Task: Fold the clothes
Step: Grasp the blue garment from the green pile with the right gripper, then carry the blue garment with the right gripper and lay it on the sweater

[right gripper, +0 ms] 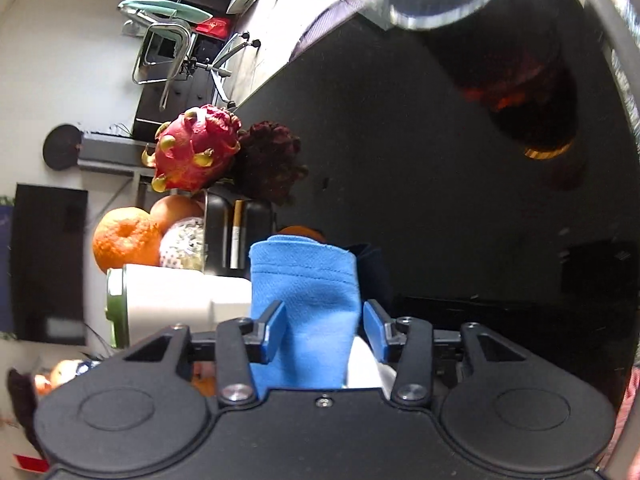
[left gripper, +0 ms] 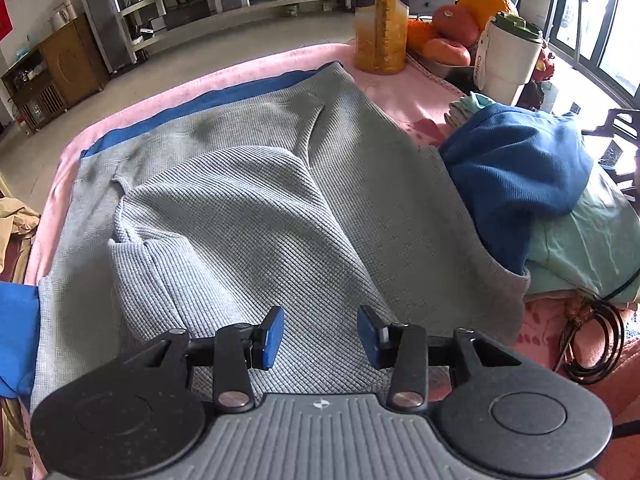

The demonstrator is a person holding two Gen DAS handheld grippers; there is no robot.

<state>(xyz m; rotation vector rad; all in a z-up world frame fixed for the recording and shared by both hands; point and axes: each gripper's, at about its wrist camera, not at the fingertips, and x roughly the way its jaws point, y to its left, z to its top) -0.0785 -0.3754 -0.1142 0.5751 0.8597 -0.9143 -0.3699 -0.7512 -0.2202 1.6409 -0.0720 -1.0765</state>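
A grey ribbed knit garment lies spread and partly folded over a blue garment on a pink towel-covered table. My left gripper is open just above the grey garment's near part, holding nothing. In the right wrist view, which is rolled sideways, my right gripper is open, with a bright blue cloth lying between its fingers. The pads stand apart from the cloth.
A pile of folded clothes, dark blue on mint green, sits at the right. A yellow bottle, a fruit bowl with oranges, a white cup stand at the back. Black cords lie at right. A dragon fruit shows in the right wrist view.
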